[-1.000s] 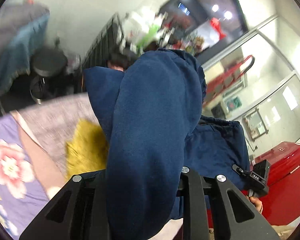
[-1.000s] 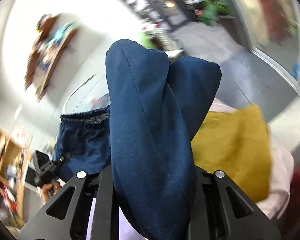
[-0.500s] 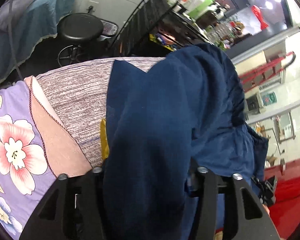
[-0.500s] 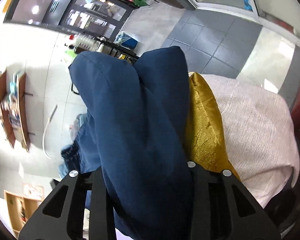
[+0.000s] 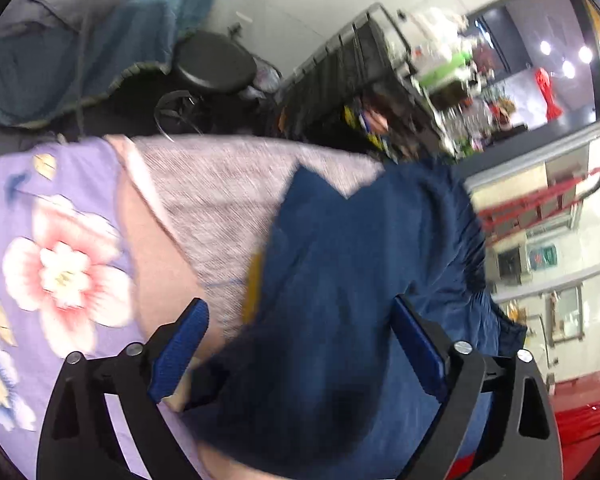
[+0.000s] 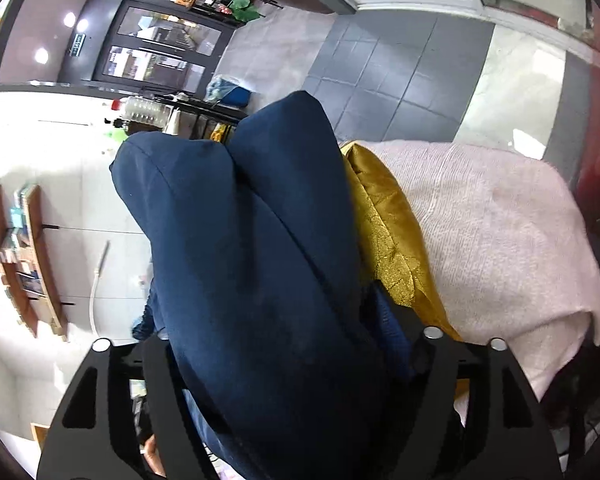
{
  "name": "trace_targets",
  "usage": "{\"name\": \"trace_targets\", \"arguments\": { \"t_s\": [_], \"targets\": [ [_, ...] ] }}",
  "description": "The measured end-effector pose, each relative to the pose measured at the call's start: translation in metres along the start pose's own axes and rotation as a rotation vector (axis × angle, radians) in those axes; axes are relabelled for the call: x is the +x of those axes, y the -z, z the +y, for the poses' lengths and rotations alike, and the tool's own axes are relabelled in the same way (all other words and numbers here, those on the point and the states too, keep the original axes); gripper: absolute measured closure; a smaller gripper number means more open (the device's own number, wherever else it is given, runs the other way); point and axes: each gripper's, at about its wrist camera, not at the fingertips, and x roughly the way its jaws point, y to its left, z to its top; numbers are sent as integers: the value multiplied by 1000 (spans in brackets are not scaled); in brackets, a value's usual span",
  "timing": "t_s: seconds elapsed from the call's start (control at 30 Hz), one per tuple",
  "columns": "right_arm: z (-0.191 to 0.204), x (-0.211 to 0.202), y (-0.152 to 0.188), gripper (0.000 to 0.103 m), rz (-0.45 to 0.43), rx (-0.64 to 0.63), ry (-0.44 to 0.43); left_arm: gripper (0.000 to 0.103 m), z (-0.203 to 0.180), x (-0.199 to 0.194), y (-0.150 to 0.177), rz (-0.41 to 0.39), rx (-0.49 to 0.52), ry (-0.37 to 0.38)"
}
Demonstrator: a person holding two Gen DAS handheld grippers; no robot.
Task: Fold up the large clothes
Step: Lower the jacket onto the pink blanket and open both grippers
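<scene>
Dark blue trousers [image 5: 364, 280] lie spread on the bed in the left wrist view, elastic waistband at the far right. My left gripper [image 5: 296, 344] is open, its blue pads wide apart over the cloth, holding nothing. In the right wrist view my right gripper [image 6: 284, 360] is shut on a thick fold of the blue trousers [image 6: 252, 248], which bulges up over the fingers and hides the tips.
A yellow cloth [image 6: 388, 232] lies beside and partly under the trousers on a pale knitted blanket [image 6: 500, 240]. A purple flowered sheet [image 5: 52, 272] covers the bed at left. A black stool [image 5: 216, 64] and black rack [image 5: 356, 80] stand beyond the bed. Something red [image 5: 580, 412] stands at right.
My left gripper has opened and let go of the trousers, which dropped onto the bed. My right gripper still holds its fold and has moved lower toward the bed.
</scene>
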Motion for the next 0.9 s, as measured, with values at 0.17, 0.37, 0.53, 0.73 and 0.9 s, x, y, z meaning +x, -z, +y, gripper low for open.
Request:
{"name": "trace_targets", "arguments": {
  "t_s": [0.17, 0.37, 0.53, 0.73, 0.9],
  "targets": [
    [32, -20, 2, 28, -67, -96, 131, 7, 19, -63, -6, -135, 33, -195],
    [76, -67, 19, 14, -238, -259, 349, 6, 17, -99, 21, -147, 72, -284],
    [120, -78, 50, 6, -244, -429, 416, 6, -23, -95, 54, -104, 164, -254],
    [164, -45, 105, 6, -53, -627, 375, 6, -99, -71, 95, -4, 352, -218],
    [192, -27, 154, 6, 22, -776, 404, 6, -143, -65, 123, 39, 448, -187]
  ]
}}
